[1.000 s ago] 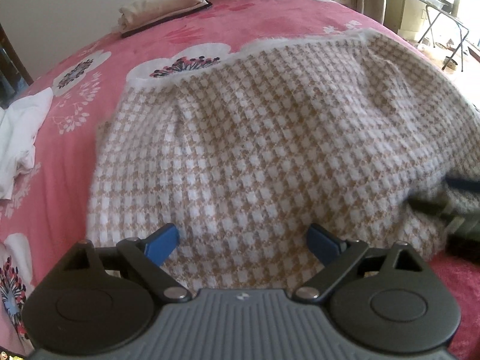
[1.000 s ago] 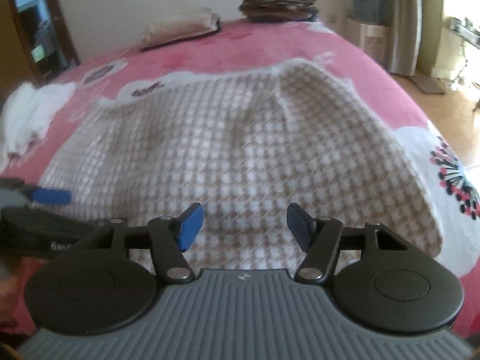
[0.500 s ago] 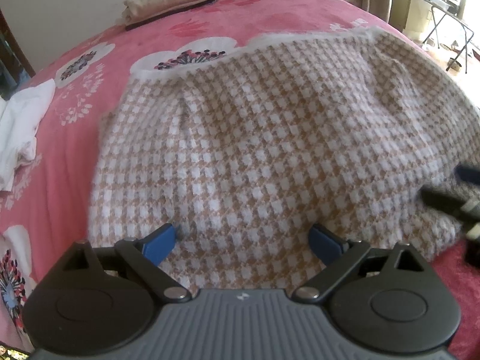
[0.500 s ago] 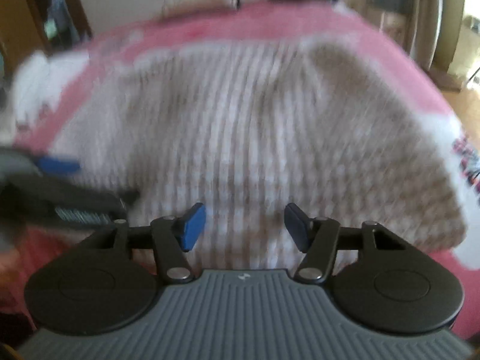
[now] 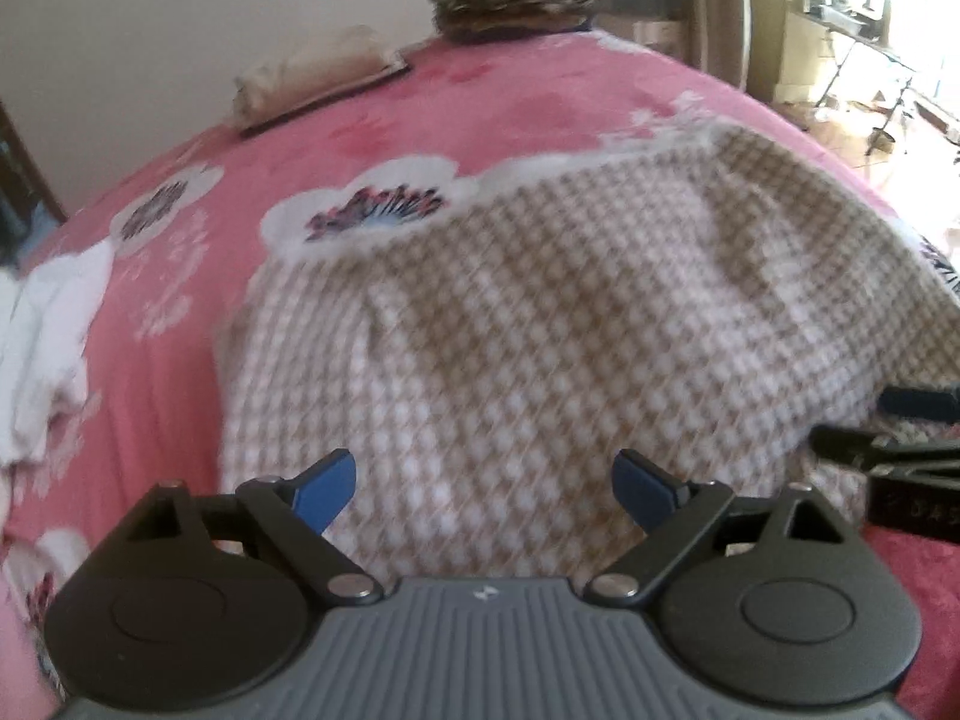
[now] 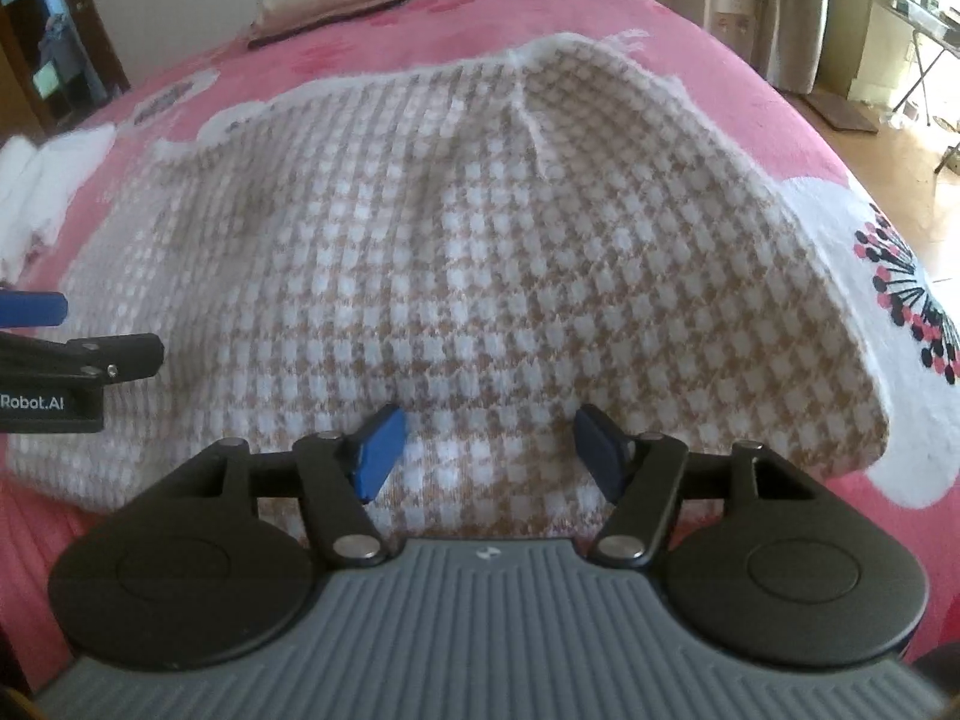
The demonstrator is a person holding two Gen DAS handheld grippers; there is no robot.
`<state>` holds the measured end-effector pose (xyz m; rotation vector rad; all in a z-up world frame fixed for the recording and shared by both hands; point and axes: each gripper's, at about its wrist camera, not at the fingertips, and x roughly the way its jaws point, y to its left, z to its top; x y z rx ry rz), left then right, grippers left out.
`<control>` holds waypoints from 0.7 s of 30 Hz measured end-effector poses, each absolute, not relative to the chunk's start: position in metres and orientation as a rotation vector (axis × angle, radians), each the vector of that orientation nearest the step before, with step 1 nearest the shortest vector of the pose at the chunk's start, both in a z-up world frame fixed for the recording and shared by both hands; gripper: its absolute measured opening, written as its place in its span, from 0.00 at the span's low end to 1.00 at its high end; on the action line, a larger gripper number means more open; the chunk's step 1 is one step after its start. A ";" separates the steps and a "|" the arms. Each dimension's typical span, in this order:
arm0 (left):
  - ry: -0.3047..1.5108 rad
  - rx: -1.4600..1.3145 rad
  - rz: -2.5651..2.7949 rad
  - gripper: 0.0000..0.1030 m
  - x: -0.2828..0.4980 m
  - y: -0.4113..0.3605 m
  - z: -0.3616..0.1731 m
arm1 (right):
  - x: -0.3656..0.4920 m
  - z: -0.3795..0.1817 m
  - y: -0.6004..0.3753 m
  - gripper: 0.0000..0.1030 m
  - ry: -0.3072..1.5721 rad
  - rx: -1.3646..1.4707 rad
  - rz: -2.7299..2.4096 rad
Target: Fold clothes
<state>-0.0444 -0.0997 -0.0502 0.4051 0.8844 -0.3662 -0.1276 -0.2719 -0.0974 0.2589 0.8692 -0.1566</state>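
Both grippers hang spread over the near edge of the bed (image 6: 420,18): left gripper (image 5: 483,489) wide, right gripper (image 6: 487,447) opening again after a brief squeeze. Neither pinches the checked sweater (image 6: 468,252), lying flat as before, so no fold has started.

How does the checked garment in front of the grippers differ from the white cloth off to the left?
The checked garment is tan-and-white, spread broad and fairly flat mid-bed; the white cloth is plain, bunched and crumpled near the bed's left edge. The checked garment looks far larger. Both lie on the pink bedspread, unfolded.
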 end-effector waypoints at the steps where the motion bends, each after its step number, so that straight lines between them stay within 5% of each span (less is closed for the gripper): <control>1: 0.912 0.406 -0.361 0.92 -0.040 -0.102 -0.058 | -0.136 -0.089 -0.276 0.60 0.828 0.256 -0.160; 4: 1.009 0.363 -0.338 1.00 -0.027 -0.100 -0.083 | -0.142 -0.076 -0.281 0.64 0.729 0.214 -0.193; 8: 0.978 0.334 -0.347 1.00 -0.031 -0.094 -0.086 | -0.124 -0.102 -0.290 0.70 0.874 0.225 -0.237; 16: 0.973 0.331 -0.341 1.00 -0.035 -0.095 -0.085 | -0.123 -0.058 -0.304 0.69 0.725 0.200 -0.286; 21: 0.988 0.317 -0.333 1.00 -0.033 -0.097 -0.083 | -0.114 -0.100 -0.335 0.76 0.839 0.261 -0.302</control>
